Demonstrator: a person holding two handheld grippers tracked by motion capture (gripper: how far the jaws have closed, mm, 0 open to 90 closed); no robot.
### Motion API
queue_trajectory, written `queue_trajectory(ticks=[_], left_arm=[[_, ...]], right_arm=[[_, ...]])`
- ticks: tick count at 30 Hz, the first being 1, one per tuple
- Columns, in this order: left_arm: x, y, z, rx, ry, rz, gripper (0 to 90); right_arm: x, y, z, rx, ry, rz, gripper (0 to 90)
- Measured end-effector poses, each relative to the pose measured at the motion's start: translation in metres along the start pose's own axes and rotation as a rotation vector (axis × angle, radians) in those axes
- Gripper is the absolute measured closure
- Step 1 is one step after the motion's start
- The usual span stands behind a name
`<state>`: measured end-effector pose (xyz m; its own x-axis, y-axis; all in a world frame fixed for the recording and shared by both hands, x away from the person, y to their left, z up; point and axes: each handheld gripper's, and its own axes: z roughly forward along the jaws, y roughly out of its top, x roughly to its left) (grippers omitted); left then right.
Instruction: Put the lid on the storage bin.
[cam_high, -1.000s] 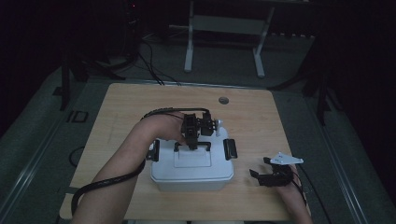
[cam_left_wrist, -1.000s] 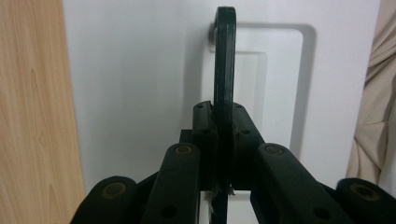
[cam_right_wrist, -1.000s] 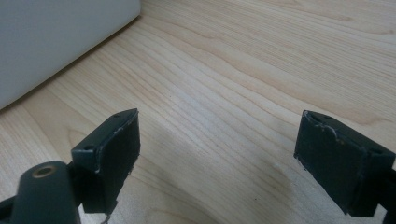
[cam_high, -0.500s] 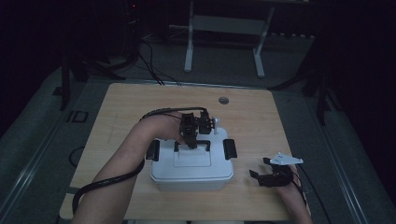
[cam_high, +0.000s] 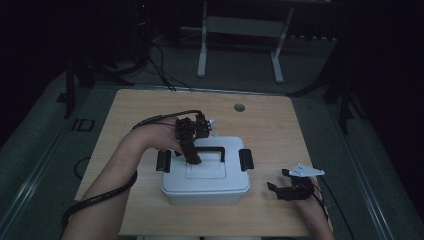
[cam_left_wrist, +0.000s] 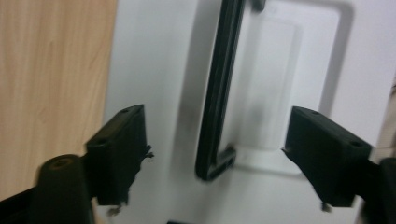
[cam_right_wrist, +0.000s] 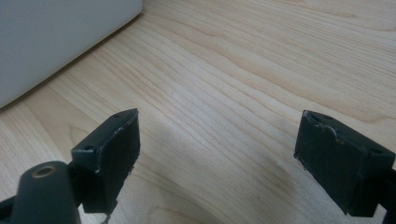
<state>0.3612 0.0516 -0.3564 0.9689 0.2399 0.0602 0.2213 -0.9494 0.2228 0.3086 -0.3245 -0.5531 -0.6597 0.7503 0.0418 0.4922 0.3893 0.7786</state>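
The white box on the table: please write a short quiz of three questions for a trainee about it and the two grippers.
1. True or false: the left gripper is shut on the black handle.
2. Which gripper is over the lid of the white box: A) left, B) right, C) both?
3. Fill in: the right gripper's open fingers are over the bare wooden ____.

Key:
1. False: its fingers stand open on both sides of the handle.
2. A.
3. Table.

No readable text on the white box (cam_high: 205, 182); the dim high view perhaps hides some.
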Motion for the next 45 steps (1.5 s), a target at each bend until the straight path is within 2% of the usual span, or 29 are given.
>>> queue_trajectory(ticks=[1, 4, 8, 11, 13, 15, 21, 24, 31, 32, 35, 37, 38, 41, 45], left_arm=[[0.003, -0.008, -0.002, -0.015, 0.006, -0.028, 17.3], [0.006, -0.023, -0.005, -0.051, 0.002, -0.057, 15.1], [0.008, -0.042, -0.007, -0.098, 0.018, -0.068, 14.8], [0.009, -0.057, -0.007, -0.113, 0.025, -0.087, 14.8], [0.01, -0.066, -0.006, -0.11, 0.048, -0.101, 13.8], [0.012, -0.077, -0.006, -0.123, 0.054, -0.129, 13.7], [0.012, -0.1, -0.009, -0.168, 0.056, -0.152, 13.7], [0.011, -0.108, -0.01, -0.192, 0.067, -0.142, 13.7], [0.012, -0.125, -0.01, -0.198, 0.073, -0.165, 13.7], [0.012, -0.135, -0.01, -0.212, 0.077, -0.175, 13.7], [0.011, -0.148, -0.009, -0.228, 0.065, -0.203, 13.7], [0.009, -0.156, -0.007, -0.234, 0.074, -0.2, 13.7], [0.009, -0.156, -0.007, -0.234, 0.074, -0.2, 13.7], [0.005, -0.172, -0.002, -0.238, 0.068, -0.232, 13.7], [0.002, -0.182, 0.0, -0.229, 0.076, -0.239, 13.7]], right_arm=[[0.0, 0.0, 0.0, 0.0, 0.0, 0.001, 13.9], [0.0, 0.0, 0.0, 0.0, -0.001, 0.001, 13.9], [0.0, 0.0, 0.0, 0.0, -0.002, 0.001, 13.9], [0.001, 0.0, 0.001, 0.003, -0.003, 0.001, 13.9], [0.001, 0.0, 0.001, 0.003, -0.004, 0.003, 13.9], [0.0, 0.0, 0.001, 0.001, -0.004, 0.005, 13.8], [0.0, -0.001, 0.001, 0.003, -0.004, 0.008, 13.9], [0.0, -0.001, 0.001, 0.004, -0.006, 0.01, 13.9], [0.0, -0.002, 0.0, 0.002, -0.006, 0.014, 13.8], [0.0, -0.002, 0.0, 0.003, -0.006, 0.015, 13.9], [-0.001, -0.002, -0.001, -0.002, -0.006, 0.02, 13.8], [-0.002, -0.002, -0.001, -0.004, -0.005, 0.023, 13.9], [-0.002, -0.002, -0.001, -0.004, -0.005, 0.023, 13.9], [-0.002, -0.002, -0.001, -0.003, -0.007, 0.025, 13.8], [-0.002, -0.002, -0.001, -0.001, -0.006, 0.024, 13.9]])
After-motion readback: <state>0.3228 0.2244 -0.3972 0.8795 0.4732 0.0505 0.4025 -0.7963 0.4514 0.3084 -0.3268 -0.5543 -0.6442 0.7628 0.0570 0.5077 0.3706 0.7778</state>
